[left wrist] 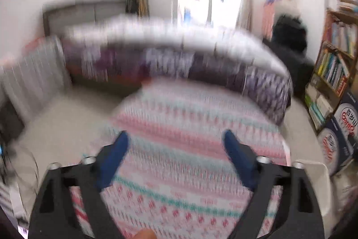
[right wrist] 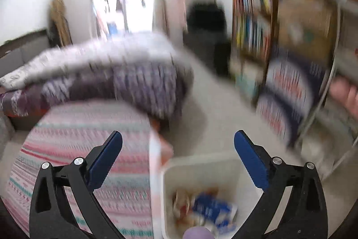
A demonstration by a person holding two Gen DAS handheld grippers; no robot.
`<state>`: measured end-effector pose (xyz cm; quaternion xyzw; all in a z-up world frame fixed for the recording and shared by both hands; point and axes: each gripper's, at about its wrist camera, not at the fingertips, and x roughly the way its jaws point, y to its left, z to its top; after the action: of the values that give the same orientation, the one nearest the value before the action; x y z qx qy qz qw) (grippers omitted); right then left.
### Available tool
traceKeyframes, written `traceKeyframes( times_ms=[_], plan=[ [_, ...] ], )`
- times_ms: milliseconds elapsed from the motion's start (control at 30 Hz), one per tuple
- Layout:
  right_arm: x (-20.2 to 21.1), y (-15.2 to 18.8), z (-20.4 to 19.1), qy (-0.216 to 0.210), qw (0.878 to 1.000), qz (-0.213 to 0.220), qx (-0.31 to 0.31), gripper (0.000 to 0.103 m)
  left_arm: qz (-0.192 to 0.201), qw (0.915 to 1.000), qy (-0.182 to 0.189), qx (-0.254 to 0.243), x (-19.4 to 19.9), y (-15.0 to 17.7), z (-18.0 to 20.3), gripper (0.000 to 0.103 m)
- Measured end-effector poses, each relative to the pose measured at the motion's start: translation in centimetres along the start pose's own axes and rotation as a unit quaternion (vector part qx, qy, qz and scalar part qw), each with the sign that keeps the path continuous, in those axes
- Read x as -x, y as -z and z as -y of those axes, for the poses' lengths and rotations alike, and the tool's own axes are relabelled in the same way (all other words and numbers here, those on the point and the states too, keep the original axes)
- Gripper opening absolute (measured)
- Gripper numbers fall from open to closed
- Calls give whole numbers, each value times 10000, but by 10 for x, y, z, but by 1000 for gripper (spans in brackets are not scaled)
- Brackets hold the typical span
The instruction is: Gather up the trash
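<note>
Right wrist view: blurred blue-and-white trash (right wrist: 212, 209) lies in the white bin (right wrist: 179, 174); both grippers' jaws spread wide, empty.

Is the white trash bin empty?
No, in the right wrist view the white bin already holds trash, including a crumpled blue and white wrapper.

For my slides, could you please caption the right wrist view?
Open right hand-held gripper above a white bin holding trash, beside a patterned bed.
</note>
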<state>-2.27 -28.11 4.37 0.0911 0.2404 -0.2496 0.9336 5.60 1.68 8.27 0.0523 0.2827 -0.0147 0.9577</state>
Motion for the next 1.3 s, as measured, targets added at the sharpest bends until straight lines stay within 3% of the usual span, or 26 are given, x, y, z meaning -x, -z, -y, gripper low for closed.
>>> traceKeyframes(
  times_ms=[67, 100, 133, 200, 267, 433, 767, 967, 1300],
  plan=[
    [24, 0, -1, -118, 9984, 540, -99, 96, 983, 9951, -99, 9, 36, 4, 12, 97],
    [29, 2, -1, -272, 9975, 611, -227, 96, 1192, 9928, -137, 59, 44, 7, 15, 97],
    [26, 6, -2, -566, 9972, 374, -323, 96, 1246, 9919, -167, 159, 49, 11, 18, 97],
    [10, 13, -5, -790, 9960, -268, -329, 96, 687, 9972, 144, 270, 42, 18, 24, 97],
    [-4, 24, -5, -792, 9941, -603, -431, 96, 104, 9981, 487, 373, 28, 27, 28, 97],
    [-28, 38, 6, -926, 9828, -1289, -946, 96, 265, 9989, 2, -379, 19, 43, 53, 97],
    [-19, 46, -11, -916, 9857, -1214, -723, 96, 86, 9998, 76, -183, 14, 45, 54, 97],
    [-8, 43, -29, -857, 9916, -900, -346, 96, -288, 9992, 165, 209, -3, 46, 40, 97],
    [-12, 46, -40, -828, 9917, -968, -196, 96, -756, 9950, 272, 593, -24, 54, 29, 97]
  ],
)
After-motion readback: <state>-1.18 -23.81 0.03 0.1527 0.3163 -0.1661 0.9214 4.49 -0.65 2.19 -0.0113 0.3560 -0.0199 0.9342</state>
